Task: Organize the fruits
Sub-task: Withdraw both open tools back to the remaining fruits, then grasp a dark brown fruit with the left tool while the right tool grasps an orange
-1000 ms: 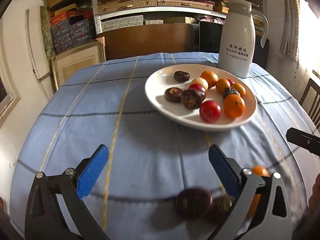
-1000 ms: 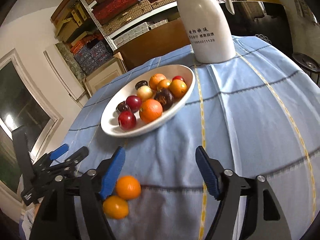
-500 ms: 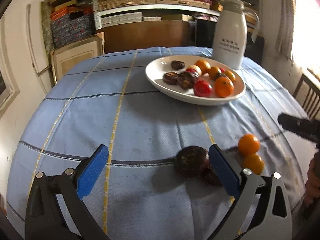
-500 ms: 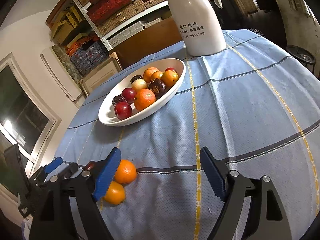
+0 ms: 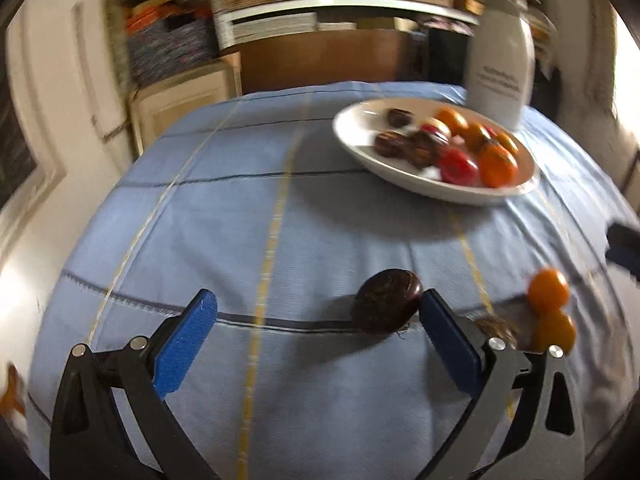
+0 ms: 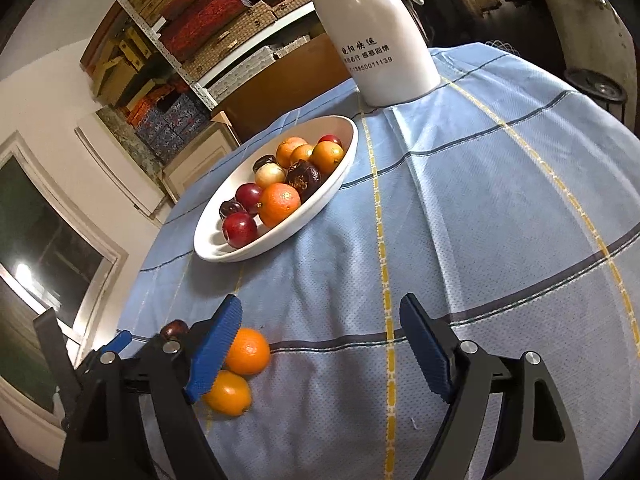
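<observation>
Left wrist view showed the left gripper (image 5: pixel 316 320) spread wide with nothing clamped, a dark brown fruit (image 5: pixel 387 306) lying on the bench's blue checked cloth (image 5: pixel 224 216) just beside its right-hand pad, and two oranges further right. Right wrist view showed the right gripper (image 6: pixel 320 344) likewise open and empty above the cloth, with one orange (image 6: pixel 249 350) and a second orange (image 6: pixel 229 394) just outside its left-hand pad. Beyond, a white plate (image 6: pixel 256 250) held mixed fruit near a white flask (image 6: pixel 374 36).
</observation>
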A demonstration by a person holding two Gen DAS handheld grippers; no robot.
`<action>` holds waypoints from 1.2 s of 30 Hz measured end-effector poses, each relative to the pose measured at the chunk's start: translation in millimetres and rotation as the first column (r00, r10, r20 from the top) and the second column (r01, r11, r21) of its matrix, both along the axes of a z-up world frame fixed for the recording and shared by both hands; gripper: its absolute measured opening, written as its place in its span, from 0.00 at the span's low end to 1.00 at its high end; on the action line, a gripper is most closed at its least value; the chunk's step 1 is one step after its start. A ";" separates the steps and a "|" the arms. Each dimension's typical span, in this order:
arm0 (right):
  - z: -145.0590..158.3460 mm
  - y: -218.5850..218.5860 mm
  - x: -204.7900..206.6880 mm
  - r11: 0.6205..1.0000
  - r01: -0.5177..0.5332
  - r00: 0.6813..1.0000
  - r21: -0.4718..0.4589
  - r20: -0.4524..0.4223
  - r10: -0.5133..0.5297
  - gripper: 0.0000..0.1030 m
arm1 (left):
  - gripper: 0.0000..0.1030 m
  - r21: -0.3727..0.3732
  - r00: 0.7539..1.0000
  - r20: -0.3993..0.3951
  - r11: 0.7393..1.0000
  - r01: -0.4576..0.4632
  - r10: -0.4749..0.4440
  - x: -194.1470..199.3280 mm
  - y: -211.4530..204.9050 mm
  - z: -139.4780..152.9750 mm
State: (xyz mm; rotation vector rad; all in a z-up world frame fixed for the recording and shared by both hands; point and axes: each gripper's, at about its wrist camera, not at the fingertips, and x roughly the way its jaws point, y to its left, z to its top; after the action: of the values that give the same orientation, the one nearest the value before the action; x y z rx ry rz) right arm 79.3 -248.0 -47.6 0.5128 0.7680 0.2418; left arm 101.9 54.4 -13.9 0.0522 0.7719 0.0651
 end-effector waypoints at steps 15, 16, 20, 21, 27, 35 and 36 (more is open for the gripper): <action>-2.0 7.1 0.5 0.999 -0.032 0.999 -0.005 -0.009 0.032 0.80 | 0.96 -0.110 0.998 -0.037 0.993 -0.050 0.047 -0.9 22.2 -4.1; -1.0 10.2 -0.3 0.999 -0.044 0.999 -0.014 -0.003 0.044 0.80 | 0.96 -0.108 0.998 -0.042 0.992 -0.059 0.055 -1.0 23.7 -4.9; 2.1 23.1 -3.8 0.995 -0.086 0.996 -0.057 0.011 0.087 0.80 | 0.96 -0.170 0.997 -0.058 0.983 -0.064 0.055 -1.6 32.4 -6.4; 2.4 27.3 -4.5 0.993 -0.101 0.995 -0.067 0.014 0.102 0.80 | 0.96 -0.178 0.997 -0.060 0.982 -0.061 0.051 -1.2 32.6 -6.6; 1.9 36.2 -6.0 0.986 -0.156 0.988 -0.062 0.014 0.157 0.78 | 0.96 -0.164 1.000 -0.009 0.986 0.017 -0.019 -10.4 17.3 1.5; -3.2 45.1 -2.3 0.976 -0.216 0.976 -0.007 -0.019 0.216 0.64 | 0.96 -0.072 0.996 -0.076 0.997 0.038 -0.044 -3.5 0.1 -11.0; -3.1 47.0 -2.0 0.976 -0.219 0.976 -0.007 -0.020 0.219 0.63 | 0.96 -0.063 0.995 -0.084 0.997 0.044 -0.049 -1.6 -2.2 -12.9</action>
State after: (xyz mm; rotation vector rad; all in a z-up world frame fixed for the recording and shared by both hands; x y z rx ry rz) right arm 77.3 -201.1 -50.7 0.4217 0.8451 0.4381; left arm 100.3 52.2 -26.8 0.0149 0.8575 -0.0048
